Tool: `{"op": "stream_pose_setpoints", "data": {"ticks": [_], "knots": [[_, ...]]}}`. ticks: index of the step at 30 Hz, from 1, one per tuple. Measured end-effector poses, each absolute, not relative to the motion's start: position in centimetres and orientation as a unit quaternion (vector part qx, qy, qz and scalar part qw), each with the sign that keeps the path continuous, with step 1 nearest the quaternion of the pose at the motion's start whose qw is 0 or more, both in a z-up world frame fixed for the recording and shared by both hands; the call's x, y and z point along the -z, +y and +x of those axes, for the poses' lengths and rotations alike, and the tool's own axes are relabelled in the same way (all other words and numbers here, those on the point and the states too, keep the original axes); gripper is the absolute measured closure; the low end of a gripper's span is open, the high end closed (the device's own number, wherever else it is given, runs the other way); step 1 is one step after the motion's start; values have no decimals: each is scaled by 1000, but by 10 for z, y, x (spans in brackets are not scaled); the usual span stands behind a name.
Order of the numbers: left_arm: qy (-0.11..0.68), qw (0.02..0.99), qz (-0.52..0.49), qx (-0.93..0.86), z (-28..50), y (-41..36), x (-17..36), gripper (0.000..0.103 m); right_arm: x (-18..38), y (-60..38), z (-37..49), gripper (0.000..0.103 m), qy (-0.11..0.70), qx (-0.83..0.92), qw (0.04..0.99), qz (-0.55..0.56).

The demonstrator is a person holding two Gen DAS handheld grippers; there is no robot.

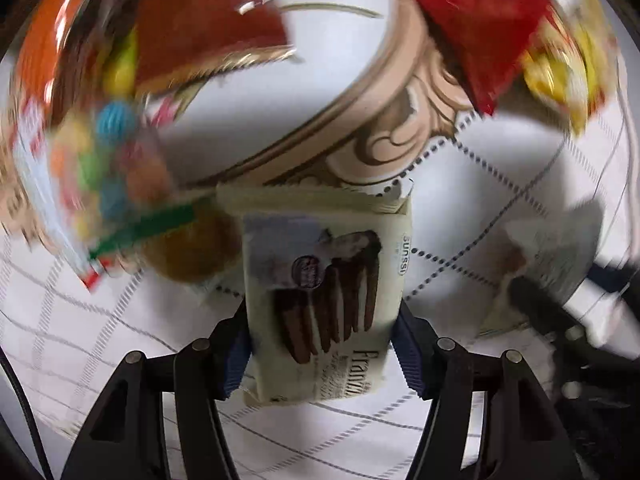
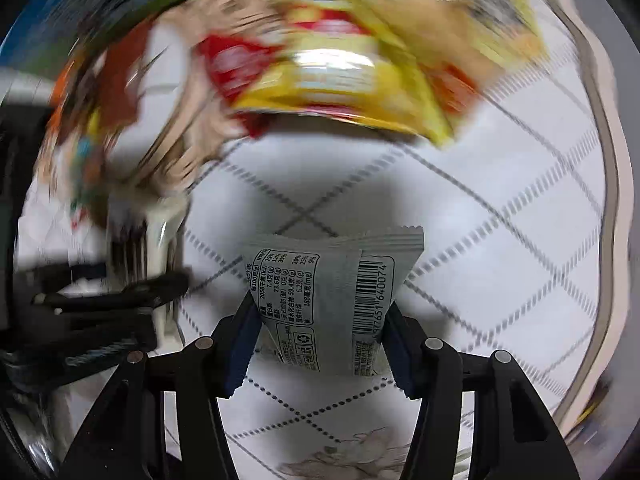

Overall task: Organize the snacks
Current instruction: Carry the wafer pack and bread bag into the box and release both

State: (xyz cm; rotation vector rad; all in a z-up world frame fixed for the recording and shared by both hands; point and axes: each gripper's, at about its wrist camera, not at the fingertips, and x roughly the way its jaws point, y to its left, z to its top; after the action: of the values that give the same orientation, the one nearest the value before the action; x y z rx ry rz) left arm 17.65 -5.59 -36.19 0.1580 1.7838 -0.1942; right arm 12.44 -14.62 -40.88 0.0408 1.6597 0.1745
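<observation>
Cream biscuit packet (image 1: 320, 300) is sitting clamped between my left fingers (image 1: 236, 356), while my right fingers (image 2: 242, 344) are gripping a grey wrapper (image 2: 332, 304), barcode facing me.

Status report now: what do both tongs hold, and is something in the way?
Left tongs shut on cream biscuit packet. Right tongs shut on grey snack packet, barcode side up. Both above the quilted cloth; yellow snack bag ahead, blurred.

White quilted cloth (image 2: 500, 240), grey diamond stitching, beige scroll pattern (image 1: 400, 120).
</observation>
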Motion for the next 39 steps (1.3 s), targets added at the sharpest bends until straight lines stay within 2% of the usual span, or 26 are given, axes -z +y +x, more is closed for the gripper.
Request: {"op": "stream_pose_setpoints", "data": {"ticks": [5, 10, 12, 13, 14, 20, 24, 31, 34, 39], "knots": [[753, 655, 25, 54, 172, -52, 348, 46, 400, -160, 121, 36, 734, -54, 674, 59], [747, 664, -1, 31, 164, -51, 349, 46, 410, -169, 110, 36, 733, -27, 674, 86], [744, 668, 7, 29, 144, -52, 343, 46, 412, -165, 115, 41, 727, -17, 680, 94], [741, 670, 8, 29, 144, -62, 334, 47, 413, -167, 108, 49, 723, -15, 684, 97], [740, 672, 8, 30, 149, -54, 316, 47, 410, -165, 105, 50, 719, -16, 688, 97], [715, 697, -15, 52, 143, -49, 265, 47, 361, -191, 97, 52, 695, -42, 708, 118], [687, 720, -53, 81, 147, -44, 205, 47, 305, -204, 101, 52, 666, -80, 728, 142], [625, 768, -98, 99, 221, 7, 109, 46, 199, -191, 186, 52, 598, -133, 774, 159], [601, 789, -92, 83, 266, 11, 85, 46, 187, -168, 237, 52, 577, -127, 795, 138], [590, 803, -63, 43, 339, 24, 77, 46, 185, -151, 323, 52, 572, -107, 806, 103]]}}
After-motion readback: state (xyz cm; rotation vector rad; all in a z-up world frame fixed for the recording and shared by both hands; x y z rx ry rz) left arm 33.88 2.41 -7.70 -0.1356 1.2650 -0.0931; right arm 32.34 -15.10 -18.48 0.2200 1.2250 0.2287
